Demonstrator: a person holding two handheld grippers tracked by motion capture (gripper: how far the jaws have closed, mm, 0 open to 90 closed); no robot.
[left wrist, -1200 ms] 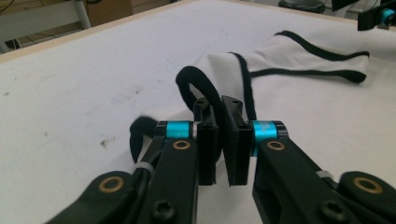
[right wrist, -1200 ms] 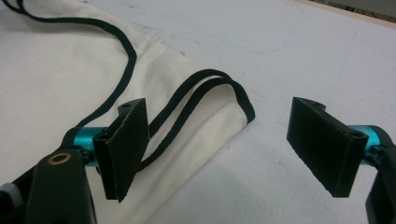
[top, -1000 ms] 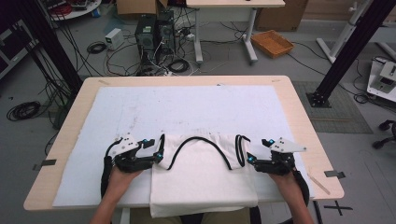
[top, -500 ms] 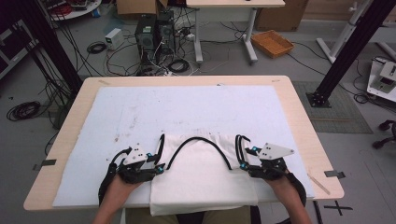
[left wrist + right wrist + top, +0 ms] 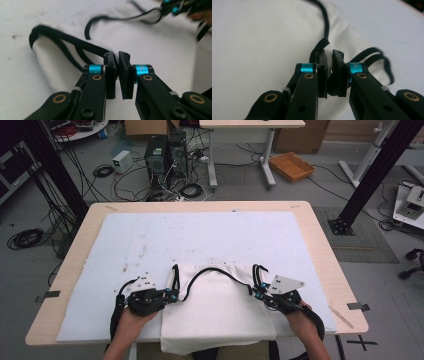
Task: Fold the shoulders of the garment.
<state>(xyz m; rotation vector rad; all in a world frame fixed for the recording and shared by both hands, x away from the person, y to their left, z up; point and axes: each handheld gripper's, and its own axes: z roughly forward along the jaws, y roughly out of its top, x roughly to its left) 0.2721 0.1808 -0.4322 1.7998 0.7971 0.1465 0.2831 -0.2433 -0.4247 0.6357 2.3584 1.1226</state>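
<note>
A white sleeveless garment (image 5: 216, 312) with black trim lies flat on the white cloth near the table's front edge, its hem hanging over that edge. My left gripper (image 5: 173, 295) sits at its left shoulder strap (image 5: 62, 41); its jaws have just been closing and now pinch the strap's black-edged fabric (image 5: 117, 56). At the right shoulder strap (image 5: 372, 53), my right gripper (image 5: 256, 291) has just been closing too. White fabric and black trim are pressed between its pads (image 5: 329, 55). The black neckline (image 5: 210, 270) arcs between the two grippers.
The wooden table (image 5: 325, 255) is covered by a white cloth (image 5: 200, 237) with faint stains at the left. Beyond the far edge the floor holds computer towers (image 5: 162, 155), cables and an orange tray (image 5: 291, 166). A black frame post (image 5: 372, 175) stands at the right.
Both pairs of jaws have gone from open to pinched on the garment's shoulder straps. The right gripper has slid a little left toward the garment; the left one has stayed about where it was.
</note>
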